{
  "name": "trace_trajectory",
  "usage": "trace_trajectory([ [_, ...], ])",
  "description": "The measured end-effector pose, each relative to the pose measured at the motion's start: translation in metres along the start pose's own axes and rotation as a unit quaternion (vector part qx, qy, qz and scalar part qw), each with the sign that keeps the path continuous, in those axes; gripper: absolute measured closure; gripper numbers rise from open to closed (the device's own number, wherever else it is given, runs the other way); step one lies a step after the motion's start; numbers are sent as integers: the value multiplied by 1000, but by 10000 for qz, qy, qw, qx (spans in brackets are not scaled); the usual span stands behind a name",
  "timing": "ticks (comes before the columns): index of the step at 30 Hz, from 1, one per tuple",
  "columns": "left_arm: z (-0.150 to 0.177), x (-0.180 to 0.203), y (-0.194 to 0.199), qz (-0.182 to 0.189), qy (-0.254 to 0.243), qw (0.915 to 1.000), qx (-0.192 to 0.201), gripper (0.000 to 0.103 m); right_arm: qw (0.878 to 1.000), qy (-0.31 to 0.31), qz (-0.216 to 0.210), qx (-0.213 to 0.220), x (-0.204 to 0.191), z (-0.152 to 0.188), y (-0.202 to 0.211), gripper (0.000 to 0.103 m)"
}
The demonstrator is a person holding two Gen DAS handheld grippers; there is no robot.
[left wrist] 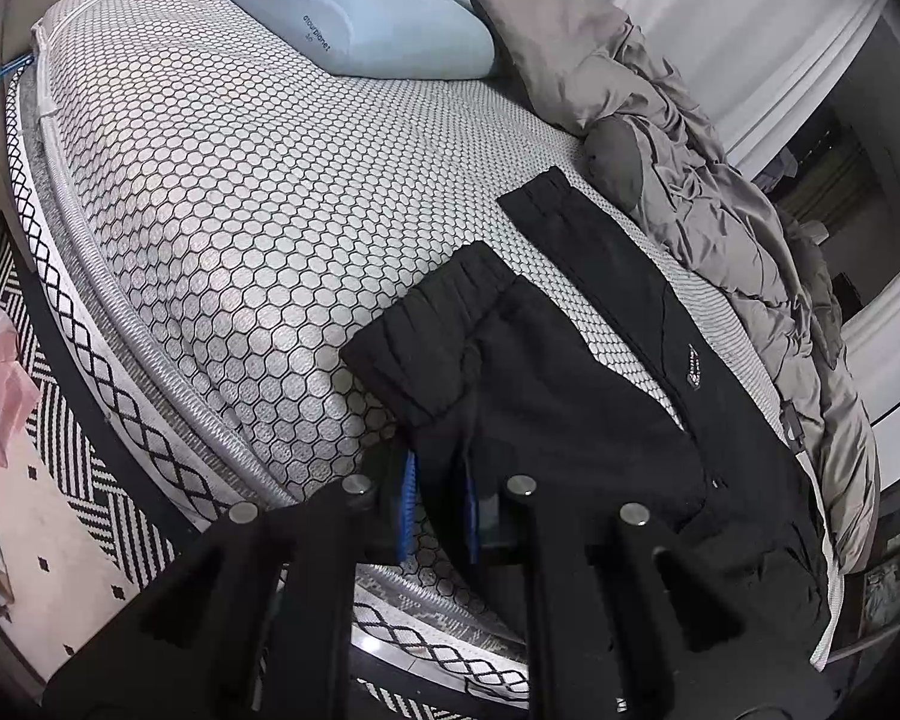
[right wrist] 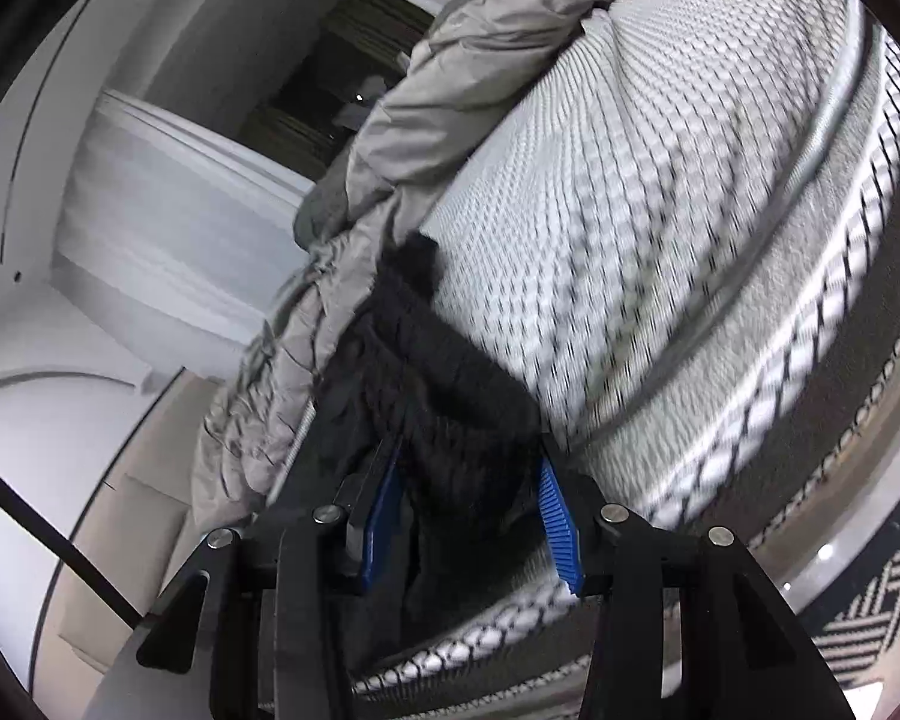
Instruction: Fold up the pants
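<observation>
You are pinching the pants [left wrist: 570, 372] with the left gripper [left wrist: 441, 510], fingers clamped on the fabric at the bed's [left wrist: 240, 228] near edge, while the right gripper [right wrist: 471, 516], fingers apart around bunched cloth, is likely steadying it for the fold.

**Black pants on honeycomb white**

The pants [left wrist: 546, 360] are plain black, with a small pale logo. The mattress [left wrist: 240, 192] is white with a black hexagon mesh pattern, and a black diamond lattice runs along its side. The pillow [left wrist: 354, 6] is light blue. The duvet [left wrist: 690, 138] is grey. The rug [left wrist: 90, 480] is black-and-white herringbone. Both grippers' pads [right wrist: 561, 516] are blue.
</observation>
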State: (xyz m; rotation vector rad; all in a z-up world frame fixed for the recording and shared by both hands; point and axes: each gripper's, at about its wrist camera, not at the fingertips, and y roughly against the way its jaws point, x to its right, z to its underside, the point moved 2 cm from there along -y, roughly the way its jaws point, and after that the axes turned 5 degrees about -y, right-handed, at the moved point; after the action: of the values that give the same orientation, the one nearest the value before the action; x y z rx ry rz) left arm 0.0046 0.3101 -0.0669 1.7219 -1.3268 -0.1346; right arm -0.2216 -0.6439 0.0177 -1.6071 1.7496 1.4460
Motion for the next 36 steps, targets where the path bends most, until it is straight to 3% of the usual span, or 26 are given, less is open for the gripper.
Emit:
trace_trajectory([
  [4, -1, 2, 1, -44, -5, 10000, 27, 93, 9995, 262, -165, 88, -11, -2, 5, 59],
  [8, 0, 0, -2, -50, 53, 10000, -1, 93, 9983, 341, -435, -173, -9, 11, -2, 59],
  [11, -2, 3, -3, -91, -15, 10000, -13, 93, 9984, 387, -326, -235, -5, 18, -10, 62],
  [14, -6, 9, 0, -160, -136, 9997, 106, 93, 9983, 480, -342, 45, -10, 16, -8, 89],
  [21, -29, 24, 18, 100, -178, 9993, 323, 94, 9929, 720, -495, 807, -52, -1, 24, 94],
  [26, -60, 40, 27, 297, -215, 9984, 434, 94, 9887, 705, -624, 1163, -100, -28, 19, 94],
  [32, -133, 88, -3, 483, -223, 9981, 318, 93, 9868, 929, -417, 1261, -157, -79, -43, 94],
  [36, -192, 126, -71, 260, -344, 9989, -160, 92, 9870, 1126, 94, 1139, -192, -117, -126, 93],
])
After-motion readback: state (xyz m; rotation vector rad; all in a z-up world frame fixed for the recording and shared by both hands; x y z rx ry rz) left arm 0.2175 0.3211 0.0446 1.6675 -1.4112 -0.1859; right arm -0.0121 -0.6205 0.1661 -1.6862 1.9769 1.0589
